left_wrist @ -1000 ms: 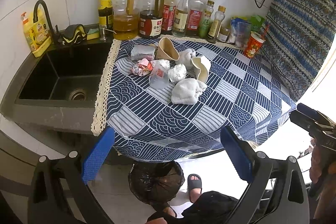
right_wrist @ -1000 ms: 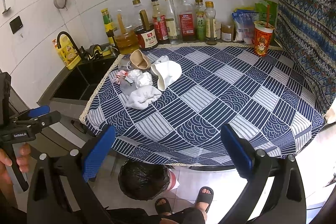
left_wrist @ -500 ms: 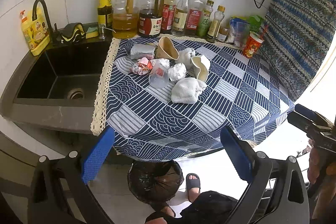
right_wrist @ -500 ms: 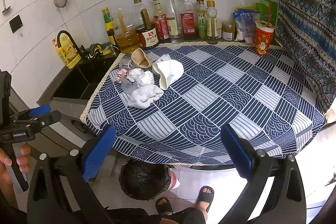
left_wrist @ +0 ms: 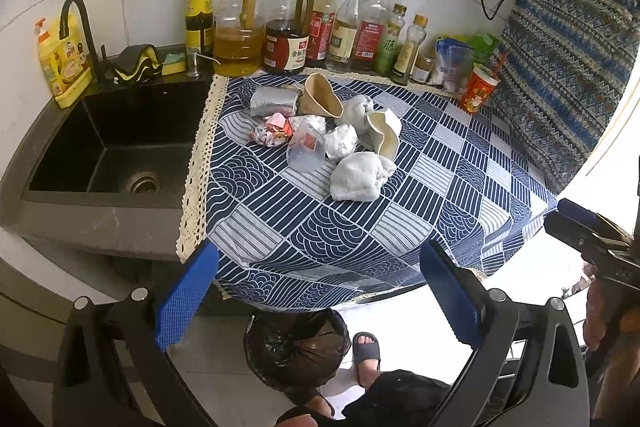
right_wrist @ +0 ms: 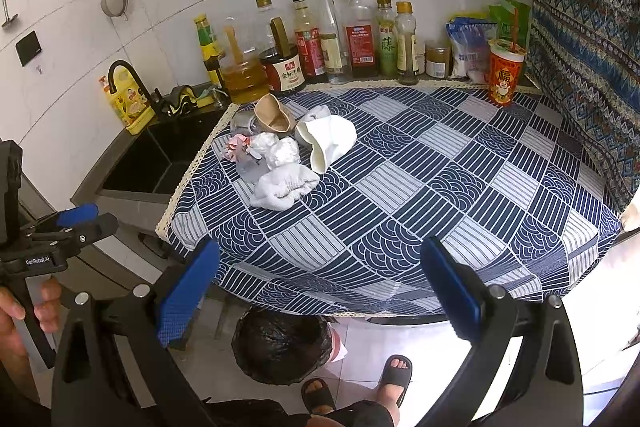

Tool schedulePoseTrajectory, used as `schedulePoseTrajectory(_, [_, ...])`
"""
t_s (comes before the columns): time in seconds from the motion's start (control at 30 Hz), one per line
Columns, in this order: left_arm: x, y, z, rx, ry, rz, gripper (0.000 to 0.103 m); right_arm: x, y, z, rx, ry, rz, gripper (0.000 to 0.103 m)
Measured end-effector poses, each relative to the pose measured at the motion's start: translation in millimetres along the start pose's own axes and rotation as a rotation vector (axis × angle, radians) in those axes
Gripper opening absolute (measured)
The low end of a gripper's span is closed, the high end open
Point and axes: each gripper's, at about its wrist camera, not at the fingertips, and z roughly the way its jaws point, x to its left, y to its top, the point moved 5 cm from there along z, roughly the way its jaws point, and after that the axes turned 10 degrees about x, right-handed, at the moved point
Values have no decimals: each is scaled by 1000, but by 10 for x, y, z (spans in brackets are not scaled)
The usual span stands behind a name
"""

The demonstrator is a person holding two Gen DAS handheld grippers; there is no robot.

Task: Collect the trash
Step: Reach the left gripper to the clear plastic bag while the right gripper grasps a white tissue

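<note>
A pile of trash lies on the blue patterned tablecloth (left_wrist: 360, 227): a white crumpled tissue wad (left_wrist: 360, 175), a clear plastic cup (left_wrist: 306, 147), a foil packet (left_wrist: 274, 101), a brown paper cup (left_wrist: 320, 101), a white paper cup (left_wrist: 384, 135) and a pink wrapper (left_wrist: 272, 133). The pile also shows in the right wrist view (right_wrist: 286, 151). A bin with a black bag (left_wrist: 296, 347) stands on the floor under the table's front edge. My left gripper (left_wrist: 316, 299) is open and empty, in front of the table. My right gripper (right_wrist: 316, 295) is open and empty, further right.
A black sink (left_wrist: 116, 143) with a faucet lies left of the table. Several sauce and oil bottles (left_wrist: 320, 23) line the back wall. A red cup with a straw (right_wrist: 505, 77) stands at the back right. A patterned curtain (right_wrist: 584, 27) hangs on the right. My sandalled feet (right_wrist: 394, 373) are beside the bin.
Both grippers have drifted slightly; the view shifts a little toward the table. Both stay open and empty. The trash has not moved.
</note>
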Motion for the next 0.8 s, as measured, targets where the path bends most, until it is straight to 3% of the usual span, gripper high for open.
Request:
schedulePoseTrajectory(0.3, [68,110,107,11,-19,9,97,25,98,20,-29,19,11,99])
schedulePoseTrajectory(0.4, [57,163,171,11,-35,18,97,53,204,115,-58,57,-70,99])
schedulePoseTrajectory(0.8, [2,630,733,49,22,-23,97,-223,739,838,79,158,-156,100])
